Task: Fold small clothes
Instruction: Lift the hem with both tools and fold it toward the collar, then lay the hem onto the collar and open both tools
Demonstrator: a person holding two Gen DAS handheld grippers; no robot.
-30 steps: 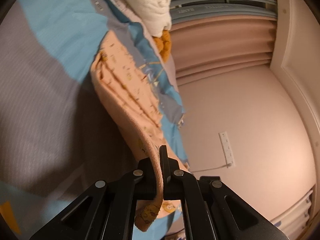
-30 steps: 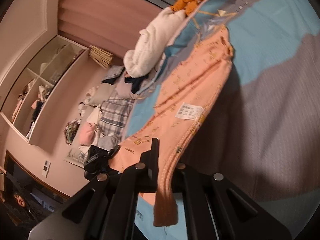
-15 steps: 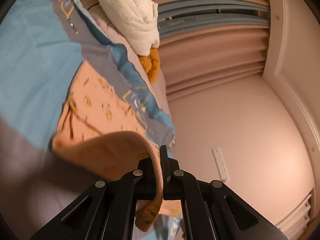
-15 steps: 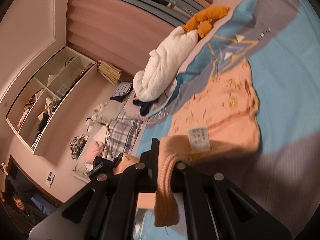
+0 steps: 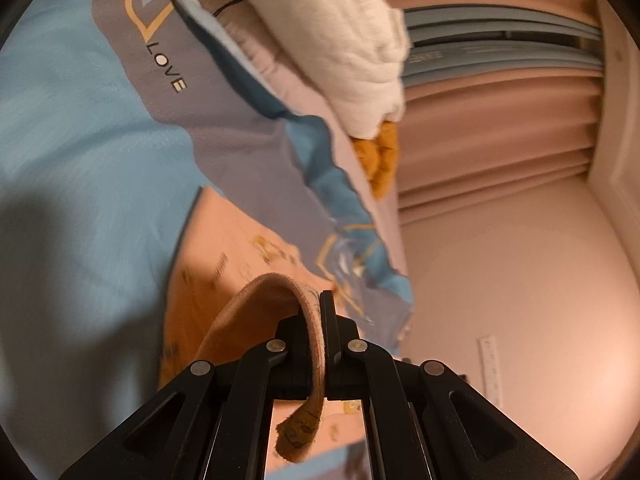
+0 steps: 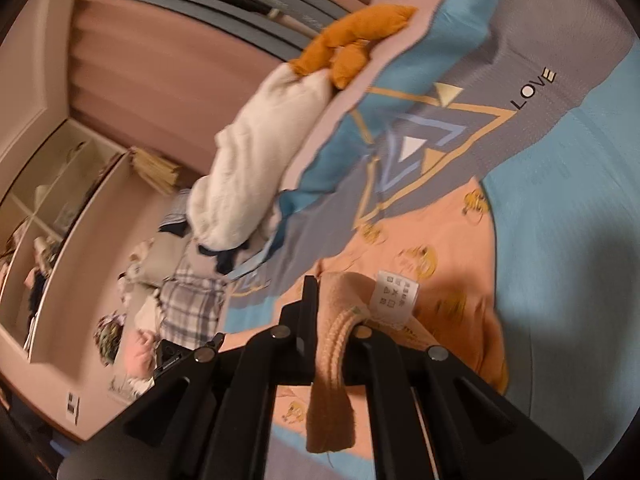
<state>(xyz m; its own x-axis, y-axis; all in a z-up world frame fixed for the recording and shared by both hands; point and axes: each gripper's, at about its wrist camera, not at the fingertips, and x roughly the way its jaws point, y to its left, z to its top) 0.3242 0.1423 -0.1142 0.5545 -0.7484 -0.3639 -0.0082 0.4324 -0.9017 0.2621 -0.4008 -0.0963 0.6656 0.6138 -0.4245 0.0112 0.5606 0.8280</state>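
A small peach garment (image 5: 224,252) printed with yellow figures lies on the blue and grey bedspread (image 5: 80,128). Its near hem is lifted and curls over the flat part. My left gripper (image 5: 318,312) is shut on one ribbed corner of that hem, and the cloth's tip hangs below the jaws. In the right wrist view the same garment (image 6: 440,240) spreads ahead, with a white care label (image 6: 394,294) showing on the raised fold. My right gripper (image 6: 334,312) is shut on the other ribbed corner, whose end droops between the fingers.
A rolled white blanket (image 5: 332,40) and an orange-brown soft toy (image 5: 380,160) lie at the bed's head by the pink curtains (image 5: 500,140). In the right wrist view, a pile of clothes with a plaid piece (image 6: 188,308) sits beside open shelves (image 6: 52,208).
Both grippers have carried the garment's near hem forward over its flat half. The fold has grown, and the blanket and toy have come nearer.
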